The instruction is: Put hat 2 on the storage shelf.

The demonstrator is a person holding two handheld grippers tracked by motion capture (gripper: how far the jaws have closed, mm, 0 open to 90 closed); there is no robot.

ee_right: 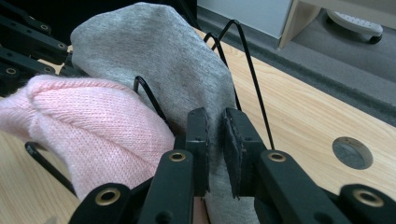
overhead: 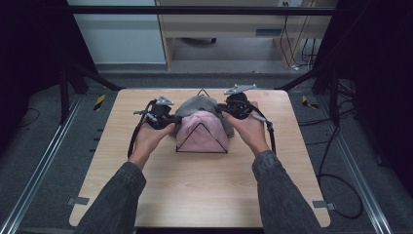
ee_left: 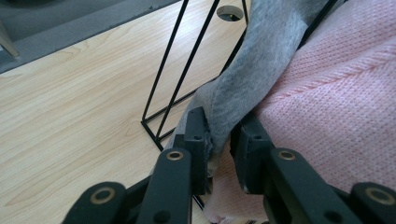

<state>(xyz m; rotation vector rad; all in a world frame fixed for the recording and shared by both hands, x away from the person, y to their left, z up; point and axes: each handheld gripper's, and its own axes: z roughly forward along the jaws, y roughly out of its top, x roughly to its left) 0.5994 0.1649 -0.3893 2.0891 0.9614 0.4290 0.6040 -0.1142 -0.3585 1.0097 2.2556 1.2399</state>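
On the light wooden table (overhead: 195, 185), a black wire-frame rack (overhead: 201, 145) is draped with a soft grey knitted garment (overhead: 195, 105) behind and a pink ribbed knitted garment (overhead: 202, 131) in front. The left gripper (ee_left: 219, 149) is clamped on the grey cloth's hanging edge at one side, and the right gripper (ee_right: 215, 149) is pinched on its edge at the other. If the cloth is pulled unevenly, it could be caught on the rack's thin wire tips and the light frame tipped or dragged. The pink garment, lying against the grey one, could be carried off with it. A shallow pinch could let the edge slip free.
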